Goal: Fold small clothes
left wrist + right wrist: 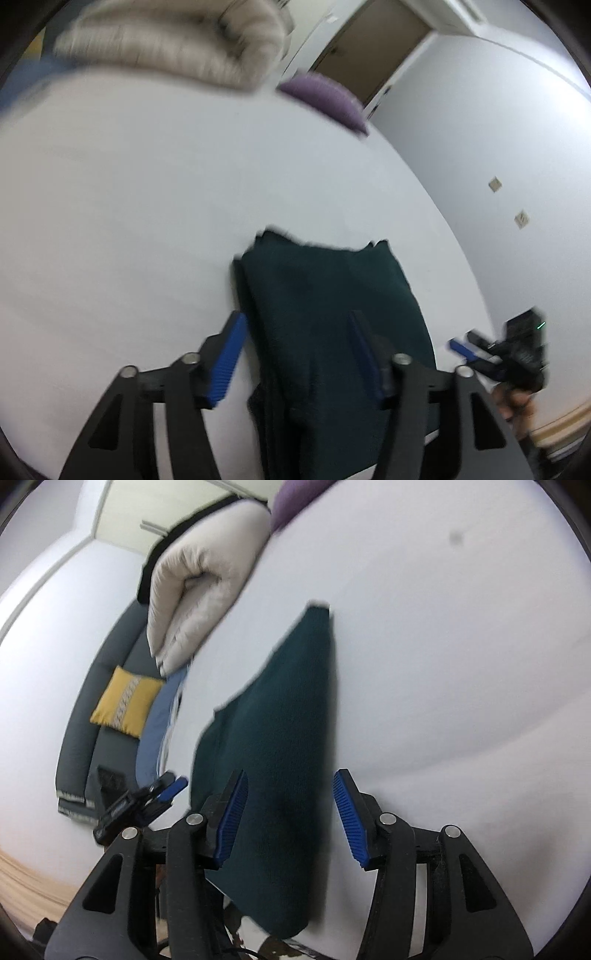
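A dark green garment [325, 314] lies folded into a long strip on the white surface [129, 203]. My left gripper [295, 356] hovers over its near end, jaws open; one blue pad is beside the cloth's left edge, the other above the cloth, neither pressing. In the right wrist view the same garment [280, 738] runs away from my right gripper [291, 816], which is also open, astride the cloth's near end with a gap at the right pad. Each gripper shows in the other's view: the right gripper [476, 350] in a hand, the left gripper [162, 794] at the cloth's left.
A beige padded quilt [177, 40] [199, 587] lies bundled at the far edge of the surface, with a purple cloth [325, 99] [295, 498] beside it. A grey sofa with a yellow cushion [125, 705] stands beyond the left edge. A door [369, 48] is behind.
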Demonstrator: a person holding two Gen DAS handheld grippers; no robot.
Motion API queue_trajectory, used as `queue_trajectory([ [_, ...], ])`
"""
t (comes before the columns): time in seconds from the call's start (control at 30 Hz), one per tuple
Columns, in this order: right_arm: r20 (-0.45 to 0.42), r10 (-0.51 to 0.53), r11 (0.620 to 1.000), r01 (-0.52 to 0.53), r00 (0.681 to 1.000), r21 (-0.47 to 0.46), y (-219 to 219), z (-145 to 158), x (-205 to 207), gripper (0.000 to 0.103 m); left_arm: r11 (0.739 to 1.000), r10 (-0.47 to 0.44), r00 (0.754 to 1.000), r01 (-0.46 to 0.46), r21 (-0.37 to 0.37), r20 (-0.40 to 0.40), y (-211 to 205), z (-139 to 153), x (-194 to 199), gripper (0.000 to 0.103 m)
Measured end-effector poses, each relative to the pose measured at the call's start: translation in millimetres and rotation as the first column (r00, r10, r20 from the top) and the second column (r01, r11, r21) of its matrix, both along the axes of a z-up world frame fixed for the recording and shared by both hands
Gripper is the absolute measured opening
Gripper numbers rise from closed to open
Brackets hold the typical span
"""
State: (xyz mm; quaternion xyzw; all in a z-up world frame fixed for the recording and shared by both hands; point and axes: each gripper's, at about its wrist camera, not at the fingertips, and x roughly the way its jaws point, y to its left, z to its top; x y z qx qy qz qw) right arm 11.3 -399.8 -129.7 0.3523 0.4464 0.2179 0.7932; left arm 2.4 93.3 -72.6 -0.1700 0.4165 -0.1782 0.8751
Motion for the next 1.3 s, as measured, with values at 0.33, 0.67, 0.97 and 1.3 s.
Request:
queue_trajectory([
  [0.33, 0.426, 0.021, 0.917, 0.153, 0.904, -0.37, 72, 148, -72, 0.071, 0.94, -0.009, 0.83, -0.183, 0.287, 0.558, -64, 105, -101, 0.103],
  [0.67, 0.699, -0.023, 0.746, 0.478, 0.714, -0.463, 107, 231, -144, 0.103, 0.844, 0.072, 0.805, -0.364, 0.395, 0.589, -69, 143, -123, 0.103],
  [0.97, 0.527, -0.023, 0.736, 0.372, 0.849, -0.566, 129, 231, -128, 0.103, 0.916, 0.123, 0.959, -0.21, 0.342, 0.257, -61, 81, -85, 0.103],
  [1.3, 0.216, -0.137, 0.724, 0.246, 0.967, -0.644, 133, 140, -90, 0.103, 0.888, 0.17, 0.981, -0.196, 0.415, 0.099, -61, 15, -77, 0.103],
])
